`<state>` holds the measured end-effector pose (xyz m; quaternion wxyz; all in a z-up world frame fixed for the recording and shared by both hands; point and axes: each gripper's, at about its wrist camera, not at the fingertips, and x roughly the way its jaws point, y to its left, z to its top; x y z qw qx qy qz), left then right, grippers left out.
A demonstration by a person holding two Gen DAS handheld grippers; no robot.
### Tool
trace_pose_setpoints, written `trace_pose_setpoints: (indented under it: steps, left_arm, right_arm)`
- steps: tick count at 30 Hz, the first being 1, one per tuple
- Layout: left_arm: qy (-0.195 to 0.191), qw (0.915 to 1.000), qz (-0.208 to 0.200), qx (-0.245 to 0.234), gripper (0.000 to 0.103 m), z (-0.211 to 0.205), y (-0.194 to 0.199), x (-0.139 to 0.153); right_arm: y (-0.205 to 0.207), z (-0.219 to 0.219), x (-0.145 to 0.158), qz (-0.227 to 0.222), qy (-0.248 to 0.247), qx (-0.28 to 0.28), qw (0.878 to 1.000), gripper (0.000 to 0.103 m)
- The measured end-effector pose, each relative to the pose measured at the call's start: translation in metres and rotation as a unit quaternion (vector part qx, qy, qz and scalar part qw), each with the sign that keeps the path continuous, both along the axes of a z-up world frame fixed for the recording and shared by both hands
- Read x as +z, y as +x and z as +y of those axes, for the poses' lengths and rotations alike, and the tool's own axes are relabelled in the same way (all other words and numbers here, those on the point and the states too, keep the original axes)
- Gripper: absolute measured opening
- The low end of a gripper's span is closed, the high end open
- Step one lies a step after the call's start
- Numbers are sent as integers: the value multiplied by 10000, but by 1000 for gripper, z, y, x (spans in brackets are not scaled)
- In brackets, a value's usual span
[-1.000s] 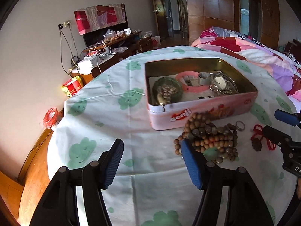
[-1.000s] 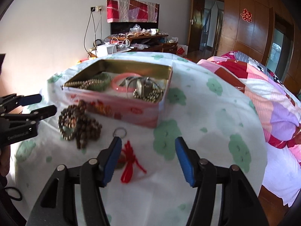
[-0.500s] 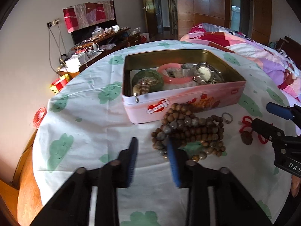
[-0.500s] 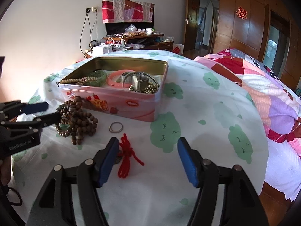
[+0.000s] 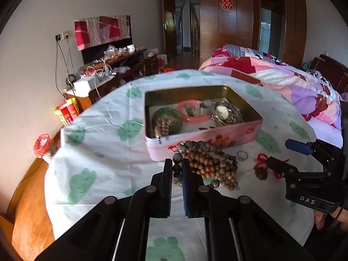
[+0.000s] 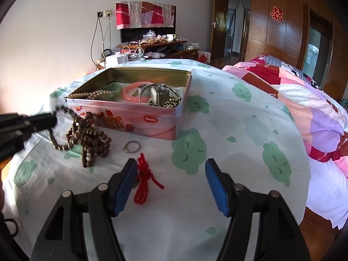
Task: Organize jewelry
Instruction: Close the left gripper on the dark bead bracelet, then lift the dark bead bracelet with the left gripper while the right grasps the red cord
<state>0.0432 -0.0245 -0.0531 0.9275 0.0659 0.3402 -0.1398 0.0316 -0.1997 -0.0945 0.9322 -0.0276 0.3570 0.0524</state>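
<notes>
My left gripper (image 5: 176,165) is shut on the brown bead necklace (image 5: 208,163), holding its near strand lifted; the rest hangs onto the cloth in front of the pink tin box (image 5: 217,133). In the right wrist view the necklace (image 6: 91,134) trails from the left gripper (image 6: 52,119) at the left edge. The tin (image 6: 139,119) holds a pink bangle (image 6: 133,91), a green bangle, pearls and a watch (image 5: 221,111). A metal ring (image 6: 132,146) and a red cord charm (image 6: 144,178) lie on the cloth. My right gripper (image 6: 170,171) is open, its left finger beside the red cord.
The round table has a white cloth with green cloud prints (image 6: 217,108). A bed with a pink and purple quilt (image 6: 304,100) is close on the right. A cluttered wooden cabinet (image 5: 117,65) stands by the far wall.
My left gripper has closed on the bead necklace and lifted its strand. My right gripper has stayed open near the red cord.
</notes>
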Motion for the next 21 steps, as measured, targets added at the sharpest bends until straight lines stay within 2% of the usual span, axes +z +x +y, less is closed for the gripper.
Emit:
trace_pose_setpoints:
  steps: [5, 8, 12, 15, 17, 18, 21]
  left_arm:
    - [33, 9994, -90, 322, 7, 18, 1, 6]
    - [-6, 9989, -9, 475, 7, 31, 6, 2]
    - [-61, 9984, 114, 548, 7, 40, 9, -5]
    - [-83, 9986, 147, 509, 7, 39, 8, -8]
    - [-73, 9987, 133, 479, 7, 36, 7, -7]
    - [-70, 9988, 126, 468, 7, 36, 6, -7]
    - [-88, 9989, 111, 451, 7, 36, 4, -6]
  right_arm:
    - [-1, 8, -1, -31, -188, 185, 9996, 67]
    - [-1, 14, -2, -25, -359, 315, 9989, 65]
    - [3, 17, -8, 197, -413, 474, 9978, 42]
    - [2, 17, -9, 216, -372, 590, 9973, 36]
    - [0, 20, -10, 191, -401, 684, 9967, 25]
    - [-1, 22, -11, 171, -474, 718, 9961, 10]
    - [-5, 27, -10, 119, -642, 766, 9949, 9]
